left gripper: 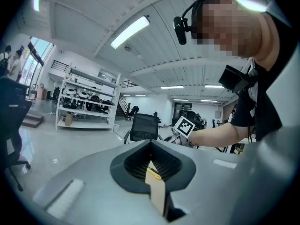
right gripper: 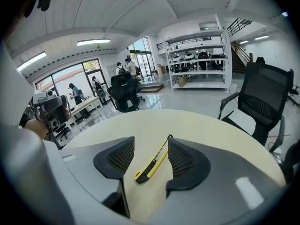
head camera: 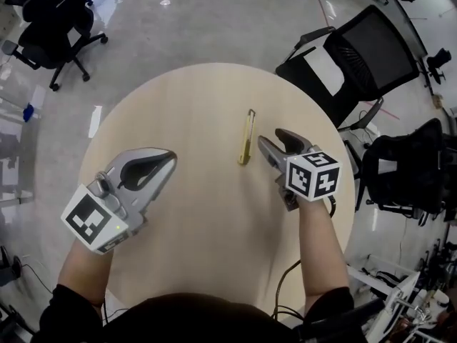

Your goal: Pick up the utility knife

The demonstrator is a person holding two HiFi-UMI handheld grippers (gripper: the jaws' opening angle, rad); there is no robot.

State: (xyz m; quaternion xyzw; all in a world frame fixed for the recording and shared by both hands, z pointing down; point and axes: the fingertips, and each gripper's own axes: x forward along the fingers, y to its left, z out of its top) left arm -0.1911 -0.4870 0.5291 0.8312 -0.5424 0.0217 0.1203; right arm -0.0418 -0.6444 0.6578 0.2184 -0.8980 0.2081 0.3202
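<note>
A yellow utility knife [head camera: 247, 137] lies lengthwise on the round beige table [head camera: 200, 106], a little right of its middle. My right gripper [head camera: 275, 140] hovers just to the right of the knife, open, with nothing between its fingers. In the right gripper view the knife [right gripper: 153, 164] shows on the table through the gap of the right gripper [right gripper: 150, 139], angled across it. My left gripper [head camera: 170, 156] is over the table's left half, well apart from the knife, its jaws together and empty. In the left gripper view, the left gripper [left gripper: 150, 144] leaves only a sliver of knife [left gripper: 153, 173] showing.
A black office chair [head camera: 357, 56] stands close to the table's far right edge, and another chair [head camera: 407, 174] stands at the right. A third chair [head camera: 53, 31] is at the far left on the grey floor. Cables [head camera: 285, 299] run by the near edge.
</note>
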